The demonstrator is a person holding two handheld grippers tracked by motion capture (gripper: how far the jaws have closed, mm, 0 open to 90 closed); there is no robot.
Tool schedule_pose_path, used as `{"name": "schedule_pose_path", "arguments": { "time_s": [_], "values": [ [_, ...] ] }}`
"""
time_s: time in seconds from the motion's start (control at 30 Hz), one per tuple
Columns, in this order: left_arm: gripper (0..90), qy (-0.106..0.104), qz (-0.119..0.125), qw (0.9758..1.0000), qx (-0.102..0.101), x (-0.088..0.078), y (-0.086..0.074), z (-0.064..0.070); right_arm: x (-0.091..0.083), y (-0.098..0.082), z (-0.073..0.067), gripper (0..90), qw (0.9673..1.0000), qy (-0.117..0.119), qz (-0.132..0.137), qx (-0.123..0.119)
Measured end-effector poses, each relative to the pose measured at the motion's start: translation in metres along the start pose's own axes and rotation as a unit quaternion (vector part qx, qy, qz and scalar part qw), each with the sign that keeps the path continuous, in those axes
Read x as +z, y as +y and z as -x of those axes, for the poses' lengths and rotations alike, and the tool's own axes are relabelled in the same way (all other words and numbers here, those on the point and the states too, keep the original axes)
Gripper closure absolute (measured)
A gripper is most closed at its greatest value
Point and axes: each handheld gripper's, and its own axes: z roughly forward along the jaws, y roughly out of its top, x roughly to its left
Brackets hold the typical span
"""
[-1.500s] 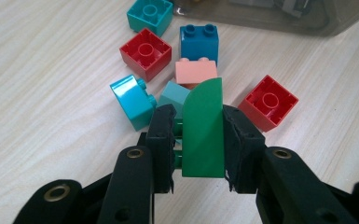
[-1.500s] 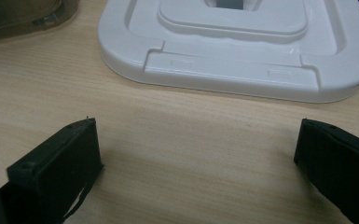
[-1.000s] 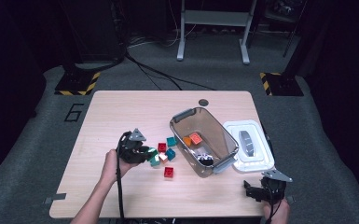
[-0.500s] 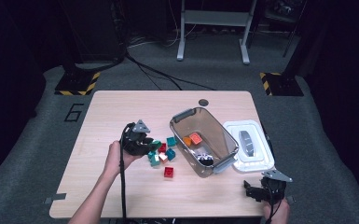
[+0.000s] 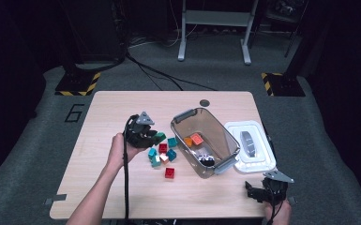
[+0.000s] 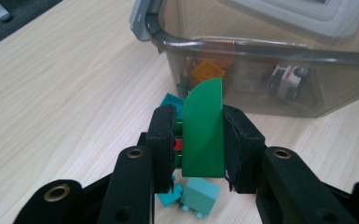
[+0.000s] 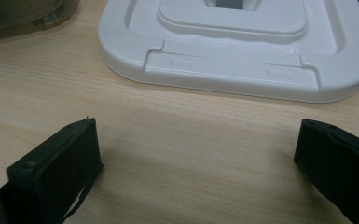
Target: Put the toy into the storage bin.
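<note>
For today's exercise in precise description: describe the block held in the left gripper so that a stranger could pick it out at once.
Find the clear plastic bin on the wooden table; beside it lies a cluster of small blocks. Above them, the left gripper clamps a green block. Unlike its cube-shaped teal and red neighbours, it has a smooth face with one rounded top corner.

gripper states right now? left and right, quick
Left gripper: shut on the green block, lifted above the loose blocks beside the clear bin.
Right gripper: open, nothing between the jaws, near the white lid.
</note>
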Motion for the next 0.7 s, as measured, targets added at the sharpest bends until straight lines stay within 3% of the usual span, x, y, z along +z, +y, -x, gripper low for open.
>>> {"name": "schedule_pose_path", "arguments": {
  "time_s": [0.7],
  "values": [
    [66.9, 0.002, 0.022, 0.9995, 0.021, 0.008, 0.052, 0.003, 0.000, 0.000, 0.000, 0.0, 1.0000, -0.001, 0.001, 0.002]
  ]
}}
